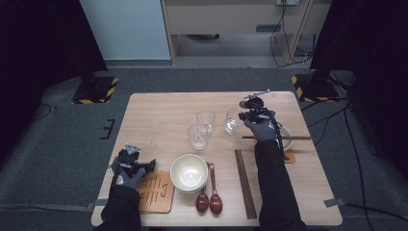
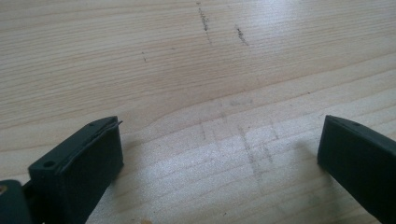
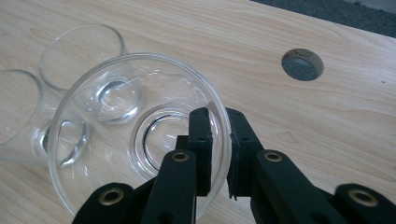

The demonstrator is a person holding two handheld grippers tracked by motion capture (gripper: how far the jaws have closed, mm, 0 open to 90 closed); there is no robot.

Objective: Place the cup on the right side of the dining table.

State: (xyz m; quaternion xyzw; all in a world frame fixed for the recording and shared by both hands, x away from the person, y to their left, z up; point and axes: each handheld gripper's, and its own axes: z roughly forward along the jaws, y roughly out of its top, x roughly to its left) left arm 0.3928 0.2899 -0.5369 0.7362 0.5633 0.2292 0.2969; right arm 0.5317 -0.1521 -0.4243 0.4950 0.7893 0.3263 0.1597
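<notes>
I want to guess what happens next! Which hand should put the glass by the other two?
Right. The right gripper already pinches the glass by its rim, close to the other two glasses. The left gripper waits open, far off.

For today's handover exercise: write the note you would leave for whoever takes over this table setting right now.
Right gripper: shut on the rim of a glass, one jaw inside, one outside, at the table's far right.
Left gripper: open, holding nothing, low over bare table near the left edge.
Two more glasses stand mid-table, beyond the cream bowl.
Done: the glass is gripped.
Left: probably set it down where it belongs; left gripper is free to help.
</notes>
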